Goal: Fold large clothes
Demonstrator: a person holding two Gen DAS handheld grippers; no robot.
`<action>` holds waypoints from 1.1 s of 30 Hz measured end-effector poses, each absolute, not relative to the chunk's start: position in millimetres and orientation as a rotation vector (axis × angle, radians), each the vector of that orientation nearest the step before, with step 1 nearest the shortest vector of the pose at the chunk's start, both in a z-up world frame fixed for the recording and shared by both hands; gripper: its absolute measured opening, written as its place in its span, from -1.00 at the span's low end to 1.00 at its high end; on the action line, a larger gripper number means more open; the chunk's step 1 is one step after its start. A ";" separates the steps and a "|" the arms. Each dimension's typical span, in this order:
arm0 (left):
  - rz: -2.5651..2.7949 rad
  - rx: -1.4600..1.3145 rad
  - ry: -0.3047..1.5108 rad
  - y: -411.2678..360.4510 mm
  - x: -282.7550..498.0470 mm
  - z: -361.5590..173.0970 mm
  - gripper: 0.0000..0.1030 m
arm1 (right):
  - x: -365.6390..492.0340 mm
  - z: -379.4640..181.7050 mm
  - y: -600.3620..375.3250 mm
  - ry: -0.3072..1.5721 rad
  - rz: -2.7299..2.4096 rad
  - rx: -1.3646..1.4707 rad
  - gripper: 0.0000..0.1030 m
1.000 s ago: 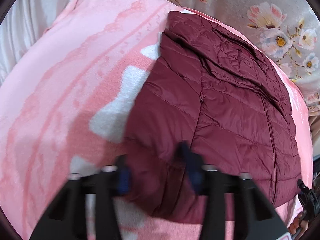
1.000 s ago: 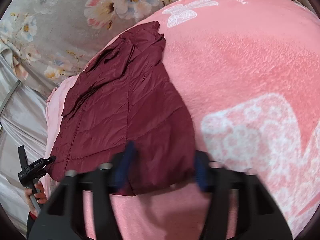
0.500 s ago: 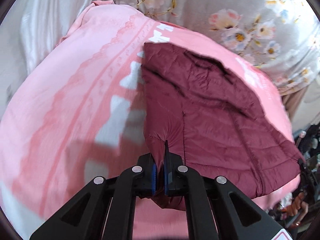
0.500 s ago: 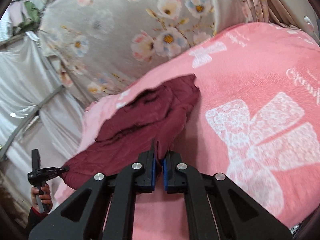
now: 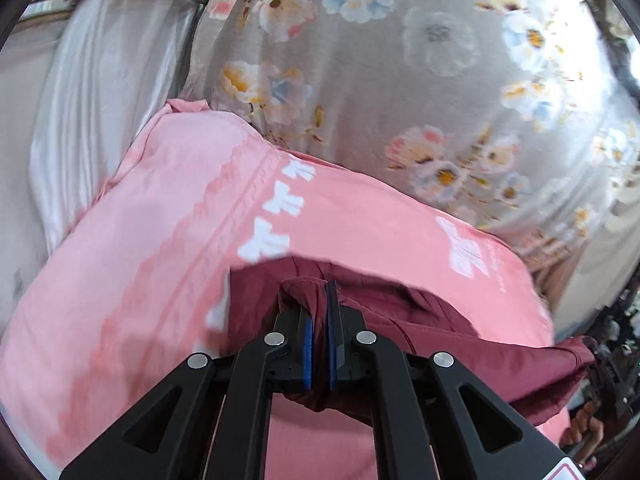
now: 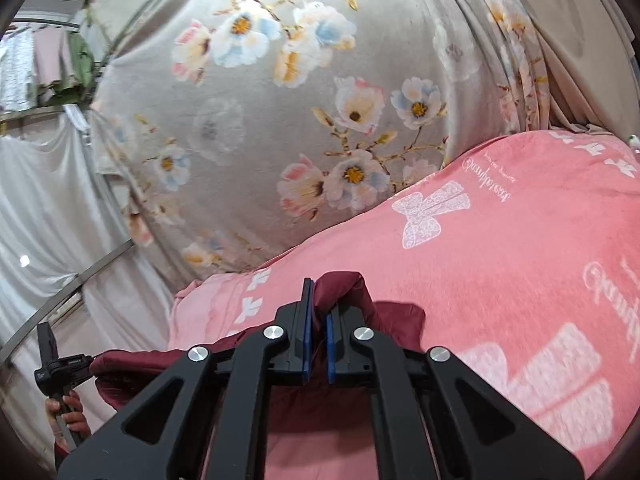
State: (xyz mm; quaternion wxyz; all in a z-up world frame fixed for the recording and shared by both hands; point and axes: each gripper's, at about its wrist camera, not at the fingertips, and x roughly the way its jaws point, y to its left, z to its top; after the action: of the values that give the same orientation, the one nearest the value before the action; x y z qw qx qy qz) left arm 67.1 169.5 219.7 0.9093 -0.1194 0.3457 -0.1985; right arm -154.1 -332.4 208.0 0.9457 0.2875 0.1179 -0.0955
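Left gripper and right gripper, both black with blue pads, are each clamped narrow on a pinched fold of the dark maroon quilted puffer jacket. The jacket hangs between them above the pink fleece blanket with white bow prints, its lifted hem at 6 o'clock in both wrist views. A grey floral curtain fills 12 o'clock. In the right wrist view, a hand grips the left gripper's handle at 8 o'clock.
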 end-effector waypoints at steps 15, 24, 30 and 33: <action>-0.160 -0.058 0.996 77.8 260.5 79.2 -0.86 | 53.6 92.9 -373.1 0.537 -0.420 0.612 -0.92; -0.142 -0.015 1.006 64.4 278.3 34.7 -0.69 | 76.6 41.8 -386.6 0.614 -0.447 0.641 -0.76; -0.192 -0.090 0.933 83.3 270.6 69.4 -0.68 | 38.9 75.8 -387.5 0.479 -0.485 0.644 -0.11; -0.208 -0.065 0.903 87.1 265.6 94.6 -0.68 | 24.7 98.1 -377.7 0.442 -0.464 0.613 -0.10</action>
State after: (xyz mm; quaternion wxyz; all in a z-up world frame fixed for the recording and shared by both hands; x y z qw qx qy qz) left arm 265.6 87.1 94.6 0.8941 -0.0315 0.4354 -0.1003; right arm 24.7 -377.7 98.1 0.9033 0.2964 0.2137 -0.2246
